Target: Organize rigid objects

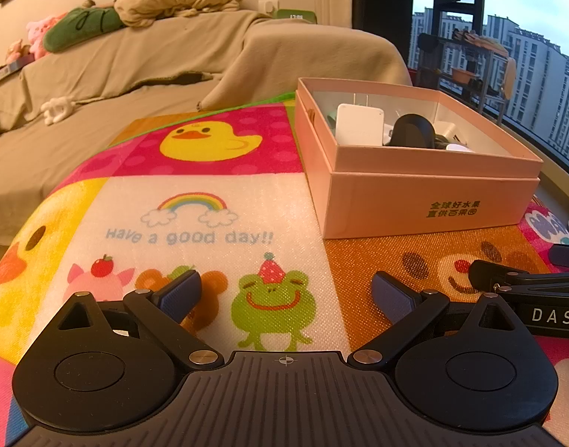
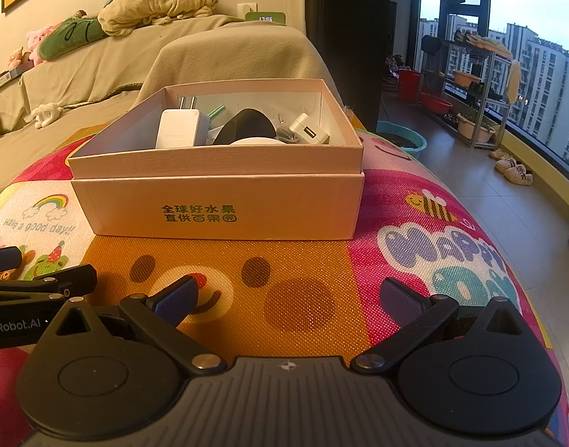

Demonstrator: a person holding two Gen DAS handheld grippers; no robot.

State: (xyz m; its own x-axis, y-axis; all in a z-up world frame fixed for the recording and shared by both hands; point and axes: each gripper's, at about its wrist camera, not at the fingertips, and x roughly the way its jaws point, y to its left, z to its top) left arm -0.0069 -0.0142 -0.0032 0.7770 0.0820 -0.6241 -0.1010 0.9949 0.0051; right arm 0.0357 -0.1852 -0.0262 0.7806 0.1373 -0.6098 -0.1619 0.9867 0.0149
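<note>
Pink box (image 2: 224, 205): I am seeing one.
White chargers (image 2: 178, 128): two sitting inside.
Black item (image 2: 247, 124): one.

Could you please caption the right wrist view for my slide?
Open right gripper faces pink cardboard box holding white chargers on colourful cartoon mat.

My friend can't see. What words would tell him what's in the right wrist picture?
A pink cardboard box sits on a colourful cartoon mat, holding a white charger, a black object and a white plug adapter. The right gripper is open and empty.
</note>
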